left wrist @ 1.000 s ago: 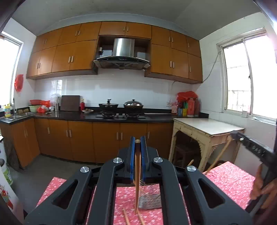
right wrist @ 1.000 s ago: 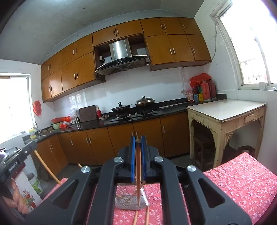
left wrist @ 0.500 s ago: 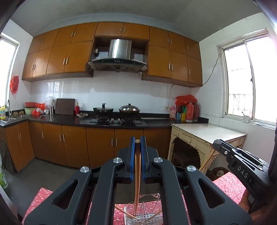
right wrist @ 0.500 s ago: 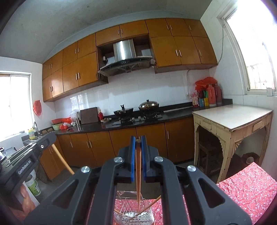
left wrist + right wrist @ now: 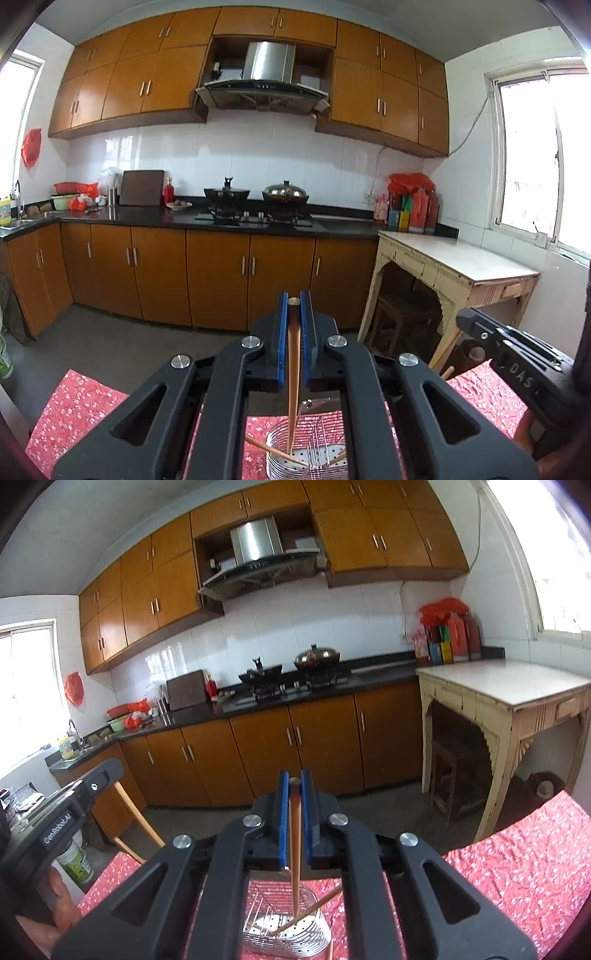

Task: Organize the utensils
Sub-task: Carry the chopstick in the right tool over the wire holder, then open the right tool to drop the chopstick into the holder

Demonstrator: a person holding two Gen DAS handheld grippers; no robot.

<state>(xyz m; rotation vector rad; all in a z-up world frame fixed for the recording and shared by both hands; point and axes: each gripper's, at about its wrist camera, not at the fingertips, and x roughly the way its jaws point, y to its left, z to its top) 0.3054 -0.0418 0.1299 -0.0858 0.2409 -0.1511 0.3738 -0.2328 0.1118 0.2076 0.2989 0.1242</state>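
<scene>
A desk draped in a red floral cloth (image 5: 491, 398) carried a round wire-and-steel utensil basket (image 5: 306, 456) near its far edge; loose wooden chopsticks (image 5: 306, 912) leaned slantwise inside it. The left hand-held gripper (image 5: 294, 325) was clenched on a long brown wooden chopstick (image 5: 293, 369), long axis steeply down, tip inside the basket. The right hand-held gripper (image 5: 294, 805), marked "DAS", likewise pinched a second brown chopstick (image 5: 295, 856) pointing down into the basket. "GenRobot.AI" showed on the left one.
</scene>
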